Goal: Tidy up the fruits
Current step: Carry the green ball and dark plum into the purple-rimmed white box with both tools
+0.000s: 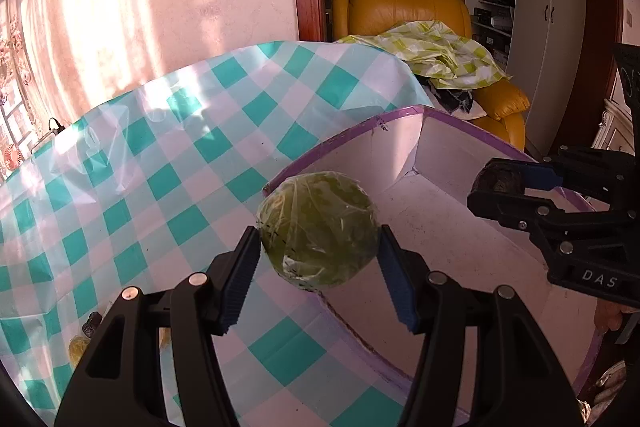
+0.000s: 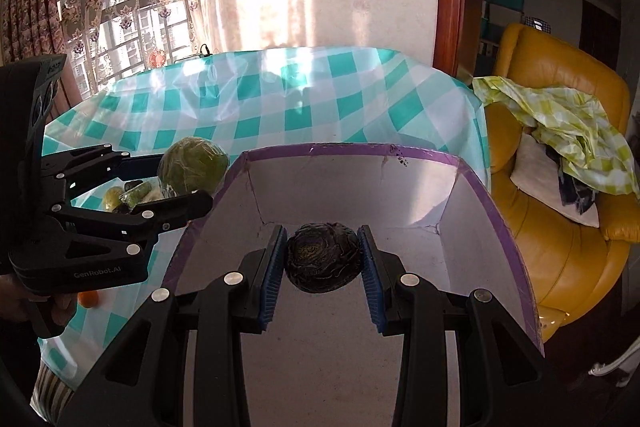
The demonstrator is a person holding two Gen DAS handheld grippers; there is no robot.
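**Two round fruits going into the purple-rimmed box**

The left gripper (image 1: 318, 259) is clasping a green round fruit (image 1: 318, 229) wrapped in clear film, hanging just over the box's (image 1: 400, 131) near-left rim, partly above the checked tablecloth (image 1: 160, 167). The right gripper (image 2: 322, 259) is clenching a dark, wrinkled round fruit (image 2: 322, 257) above the box's pale floor, near its far wall. To do this well, the left hand is needing to clear the rim fully before lowering, and each fruit should be let go low, apart from the other, so neither rolls. The film is looking slick and crinkled, likely slippery under the ribbed blue pads (image 1: 244, 279); the dark fruit's rough skin is probably gripping better. The box is looking like thin white card, purple along its rim. More small fruits (image 2: 132, 195) are lying on the cloth, left of the box
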